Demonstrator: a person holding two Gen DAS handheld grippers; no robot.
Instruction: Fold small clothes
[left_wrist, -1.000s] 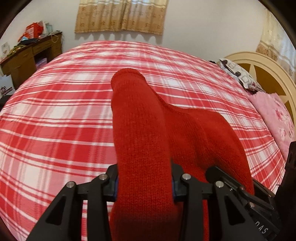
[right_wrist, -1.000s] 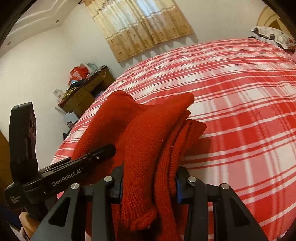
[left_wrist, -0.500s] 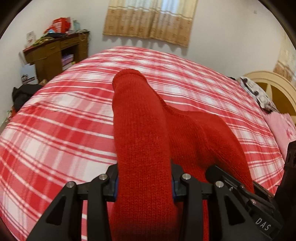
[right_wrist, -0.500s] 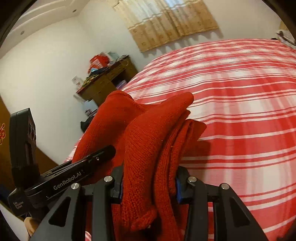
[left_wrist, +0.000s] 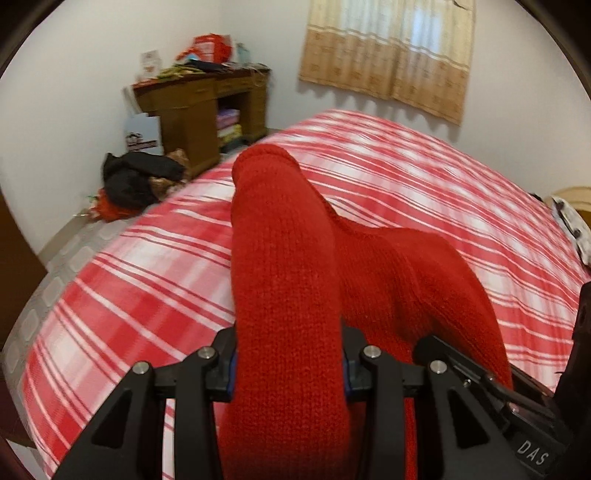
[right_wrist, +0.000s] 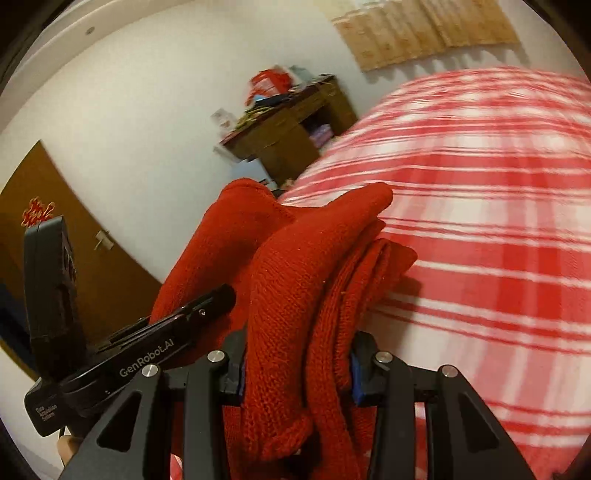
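Red ribbed knit garment (left_wrist: 288, 295), bunched in thick folds, pinched by left gripper (left_wrist: 288, 365) and right gripper (right_wrist: 297, 373).

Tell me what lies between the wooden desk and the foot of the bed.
In the left wrist view, a heap of dark clothes lies on the floor between the wooden desk and the plaid bed.

We cannot see the left gripper's (left_wrist: 288, 363) pads — the red knit garment (left_wrist: 284, 280) bulges over them, and its lower end runs off the bottom edge. The right gripper's (right_wrist: 297, 365) pads are likewise mostly buried. The plaid bedspread (right_wrist: 480, 184) is smeared by motion blur, and clutter on the wooden desk (left_wrist: 192, 107) is too small to identify.
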